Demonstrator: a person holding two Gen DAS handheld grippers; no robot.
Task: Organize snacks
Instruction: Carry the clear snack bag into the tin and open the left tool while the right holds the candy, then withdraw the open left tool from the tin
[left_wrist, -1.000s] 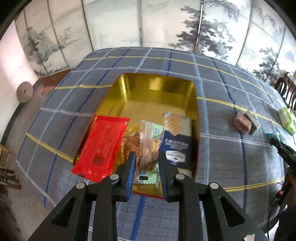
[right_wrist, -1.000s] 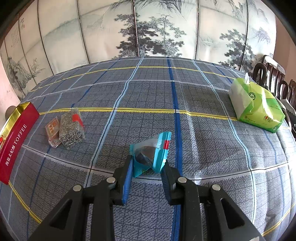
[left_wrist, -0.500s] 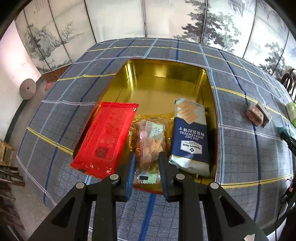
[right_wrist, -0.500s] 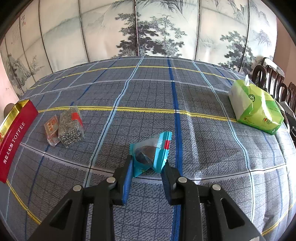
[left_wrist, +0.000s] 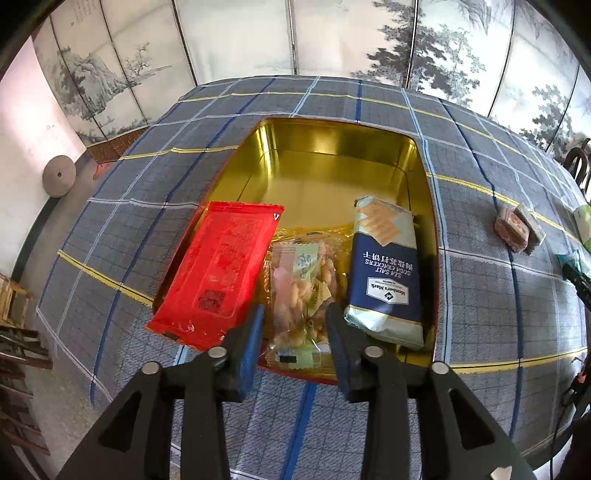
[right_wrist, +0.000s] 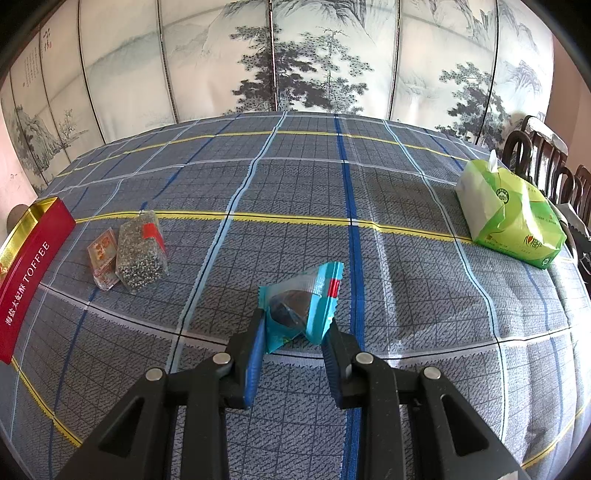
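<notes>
A gold-lined red tin (left_wrist: 332, 162) sits on the checked tablecloth. In it lie a red packet (left_wrist: 221, 266), a clear bag of peanuts (left_wrist: 299, 280) and a blue soda cracker pack (left_wrist: 388, 273). My left gripper (left_wrist: 293, 328) is open over the tin's near edge, its fingers on either side of the peanut bag's near end. My right gripper (right_wrist: 295, 332) is shut on a teal snack packet (right_wrist: 303, 306), held just above the cloth. The tin's red side (right_wrist: 29, 266) shows at the far left of the right wrist view.
Two small packets, one orange-red (right_wrist: 103, 254) and one of grey-green grains (right_wrist: 142, 251), lie on the cloth right of the tin; they also show in the left wrist view (left_wrist: 517, 229). A green tissue pack (right_wrist: 509, 218) stands at the far right. Chairs stand beyond it.
My left gripper has opened wider around the peanut bag and moved closer over the tin. My right gripper has stayed put, still holding the teal packet.
</notes>
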